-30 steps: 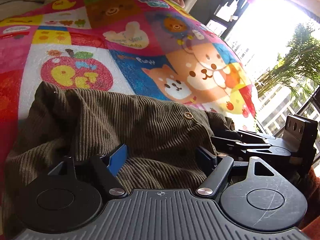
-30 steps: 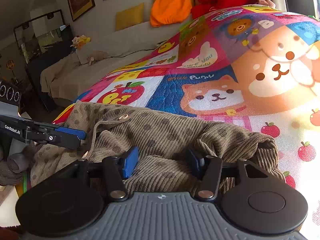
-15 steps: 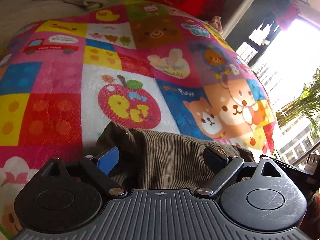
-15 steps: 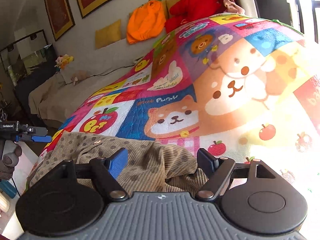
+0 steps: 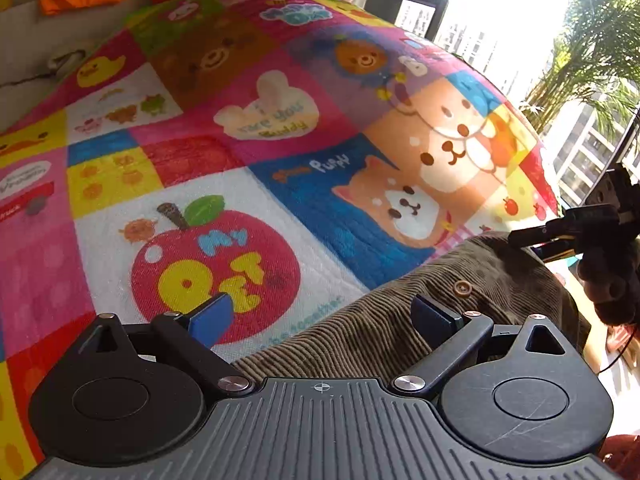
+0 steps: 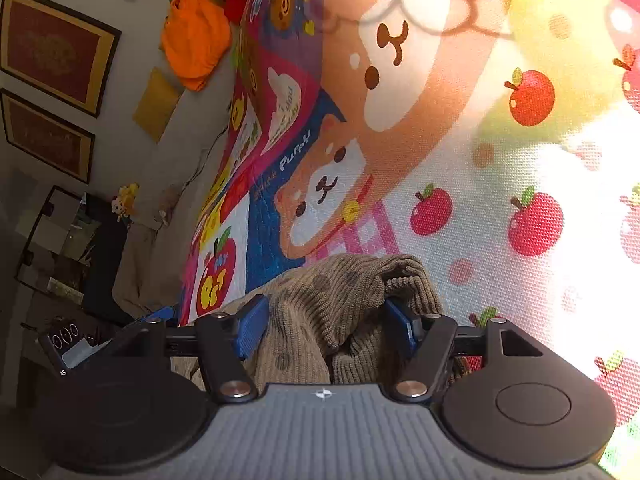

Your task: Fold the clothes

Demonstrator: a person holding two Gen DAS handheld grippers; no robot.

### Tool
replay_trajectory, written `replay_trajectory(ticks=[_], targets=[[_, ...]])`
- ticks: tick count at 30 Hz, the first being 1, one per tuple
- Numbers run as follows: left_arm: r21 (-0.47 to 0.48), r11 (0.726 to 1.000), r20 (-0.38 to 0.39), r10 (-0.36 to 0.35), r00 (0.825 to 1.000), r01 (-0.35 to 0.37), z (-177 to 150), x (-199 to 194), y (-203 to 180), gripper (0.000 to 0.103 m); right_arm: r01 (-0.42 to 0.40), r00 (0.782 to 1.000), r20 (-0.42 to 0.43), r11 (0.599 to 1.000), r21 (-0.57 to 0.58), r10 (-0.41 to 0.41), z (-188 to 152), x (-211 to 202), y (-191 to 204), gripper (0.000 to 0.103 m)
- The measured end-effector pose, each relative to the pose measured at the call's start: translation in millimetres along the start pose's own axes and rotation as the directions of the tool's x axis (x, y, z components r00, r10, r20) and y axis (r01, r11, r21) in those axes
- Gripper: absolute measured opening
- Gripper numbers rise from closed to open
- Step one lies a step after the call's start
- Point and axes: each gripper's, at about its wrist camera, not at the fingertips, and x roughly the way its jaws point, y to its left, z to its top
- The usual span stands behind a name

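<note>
An olive-brown corduroy garment [image 5: 360, 336] with a brown button lies crumpled on a colourful cartoon play mat [image 5: 280, 184]. My left gripper [image 5: 322, 320] hangs over the garment's left edge. Its jaws are opening wide, one finger over the mat's apple picture, the other over the corduroy, and neither pad presses on cloth. My right gripper [image 6: 326, 328] is rolled sideways at the garment's [image 6: 340, 288] other end. Its jaws are closing on a raised bunch of cloth that fills the gap and touches both pads. In the left wrist view, the right gripper [image 5: 520, 240] and the hand holding it show beyond the garment.
The mat [image 6: 500, 160] stretches far ahead of both grippers. An orange cushion [image 6: 196, 36] and a yellow cushion [image 6: 156, 104] lean on the back wall under framed pictures [image 6: 52, 52]. A bright window with a palm [image 5: 592, 40] lies to the right, and dark furniture [image 6: 60, 240] stands beside the mat.
My left gripper slid left off most of the garment and its jaws widened. My right gripper rolled sideways, moved toward the garment's right end, and now has a bunch of cloth gathered between its jaws.
</note>
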Motion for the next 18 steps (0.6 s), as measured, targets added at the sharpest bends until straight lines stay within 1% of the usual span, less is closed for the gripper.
replay_trajectory(ticks=[2,4,7,8,10,11,13,15,16,18], targets=[[-0.026,1.0,-0.011,-0.005,1.0,0.005,-5,4,12,0.099,0.033,0.999,-0.006,0.998,-0.056,-0.033,17,20,16,0.061],[-0.054,0.998,-0.011,-0.009,1.0,0.009,-11,2,24,0.099,0.059,0.998,-0.012,0.992,-0.11,-0.06,38,45,36,0.061],[-0.095,0.995,-0.01,-0.014,1.0,0.013,-21,-3,38,0.099,0.087,0.996,0.018,0.972,-0.22,-0.085,73,86,72,0.059],[-0.105,0.994,-0.008,-0.014,1.0,0.014,-24,-6,39,0.099,0.094,0.996,0.027,0.962,-0.255,-0.09,84,100,85,0.059],[-0.123,0.992,-0.003,-0.017,1.0,0.017,-32,-13,42,0.099,0.083,0.996,0.048,0.947,-0.31,-0.072,103,126,110,0.058],[-0.128,0.992,-0.001,-0.02,1.0,0.019,-36,-18,41,0.099,0.082,0.996,0.062,0.933,-0.35,-0.064,109,139,126,0.058],[-0.123,0.992,0.0,-0.035,0.999,0.035,-44,-25,36,0.099,0.093,0.995,0.076,0.908,-0.408,-0.068,114,154,151,0.058],[-0.104,0.994,0.005,-0.046,0.999,0.046,-51,-29,30,0.099,0.082,0.996,0.067,0.891,-0.446,-0.058,111,154,168,0.058],[-0.089,0.995,0.008,-0.046,0.999,0.047,-54,-30,26,0.099,0.073,0.997,0.059,0.881,-0.467,-0.052,104,147,173,0.059],[-0.072,0.996,0.014,-0.049,0.999,0.05,-55,-30,24,0.099,0.104,0.995,0.061,0.865,-0.492,-0.085,88,124,173,0.069]])
